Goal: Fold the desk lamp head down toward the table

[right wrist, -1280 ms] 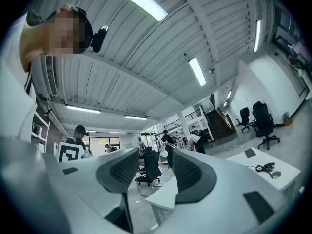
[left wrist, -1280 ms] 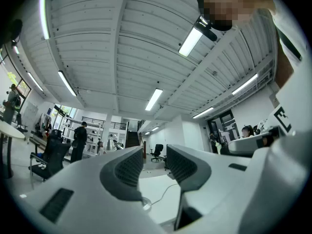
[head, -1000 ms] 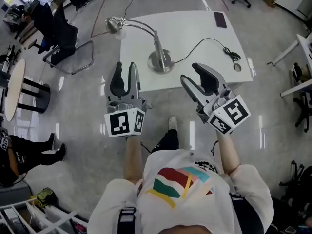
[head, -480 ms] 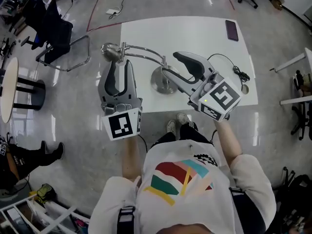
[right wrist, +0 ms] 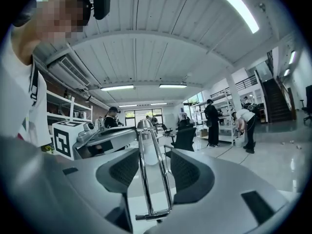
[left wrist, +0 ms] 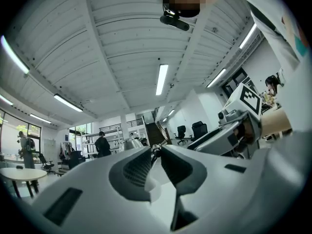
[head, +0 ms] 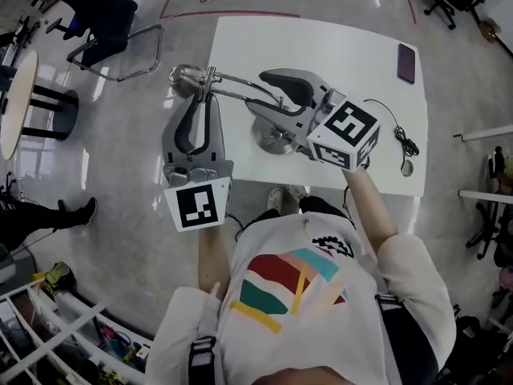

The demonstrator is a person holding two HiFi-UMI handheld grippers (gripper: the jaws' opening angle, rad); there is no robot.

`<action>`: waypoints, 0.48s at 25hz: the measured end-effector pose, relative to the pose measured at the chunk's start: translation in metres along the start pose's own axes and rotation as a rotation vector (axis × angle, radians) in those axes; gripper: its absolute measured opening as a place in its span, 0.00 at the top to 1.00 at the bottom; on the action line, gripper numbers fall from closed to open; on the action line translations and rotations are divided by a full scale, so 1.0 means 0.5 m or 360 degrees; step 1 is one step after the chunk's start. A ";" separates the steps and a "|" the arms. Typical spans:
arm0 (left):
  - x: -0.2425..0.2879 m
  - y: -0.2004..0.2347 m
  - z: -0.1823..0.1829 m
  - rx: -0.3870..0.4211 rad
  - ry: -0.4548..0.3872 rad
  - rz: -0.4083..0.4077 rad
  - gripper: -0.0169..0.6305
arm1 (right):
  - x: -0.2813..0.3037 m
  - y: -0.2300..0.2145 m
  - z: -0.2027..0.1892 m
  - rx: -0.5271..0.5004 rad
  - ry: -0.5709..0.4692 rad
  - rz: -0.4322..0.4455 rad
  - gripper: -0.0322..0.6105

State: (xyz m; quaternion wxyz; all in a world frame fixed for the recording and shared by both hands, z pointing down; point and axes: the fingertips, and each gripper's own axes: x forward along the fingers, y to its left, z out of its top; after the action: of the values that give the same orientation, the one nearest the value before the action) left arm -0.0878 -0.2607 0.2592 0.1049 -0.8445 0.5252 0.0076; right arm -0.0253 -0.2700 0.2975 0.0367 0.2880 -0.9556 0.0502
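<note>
A chrome desk lamp stands on the white table (head: 321,46), its round base (head: 276,139) near the front edge. Its thin double-rod arm (head: 236,83) runs left to the lamp head (head: 184,79), which hangs past the table's left edge. My right gripper (head: 256,93) is open and straddles the arm; in the right gripper view the two rods (right wrist: 146,179) pass between the pads with gaps on both sides, and the lamp head (right wrist: 145,125) shows beyond. My left gripper (head: 210,87) is shut, with its tips right at the joint (left wrist: 155,151) beside the head.
A dark phone (head: 406,62) lies at the table's far right corner, and the lamp's black cable (head: 401,139) trails along the right side. An office chair (head: 112,22) and a round table (head: 12,103) stand on the floor to the left.
Both grippers have moved forward to the lamp. The right one swung in from the lower right and now straddles the arm. The left one's tips rose to the joint by the head.
</note>
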 end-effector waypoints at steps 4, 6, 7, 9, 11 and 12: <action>0.008 0.001 0.000 0.0051 0.0017 0.0014 0.81 | 0.021 0.006 -0.012 -0.0060 0.0111 0.0119 0.63; 0.009 -0.001 -0.004 0.0062 0.0034 0.0022 0.81 | 0.025 0.007 -0.015 -0.0091 0.0141 0.0118 0.67; 0.009 -0.001 -0.005 0.0070 0.0041 0.0022 0.81 | 0.026 0.007 -0.016 -0.0109 0.0154 0.0116 0.67; 0.010 0.001 -0.008 0.0085 0.0055 0.0025 0.81 | 0.028 0.007 -0.018 -0.0130 0.0187 0.0131 0.68; 0.009 0.005 -0.009 0.0101 0.0059 0.0042 0.81 | 0.034 0.009 -0.018 -0.0138 0.0232 0.0156 0.68; 0.009 0.006 -0.009 0.0110 0.0057 0.0053 0.81 | 0.035 0.009 -0.018 -0.0143 0.0253 0.0165 0.68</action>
State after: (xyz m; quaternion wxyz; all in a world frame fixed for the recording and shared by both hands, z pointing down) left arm -0.0887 -0.2667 0.2625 0.1244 -0.8315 0.5410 -0.0238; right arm -0.0421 -0.2747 0.3078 0.1226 0.2314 -0.9646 0.0320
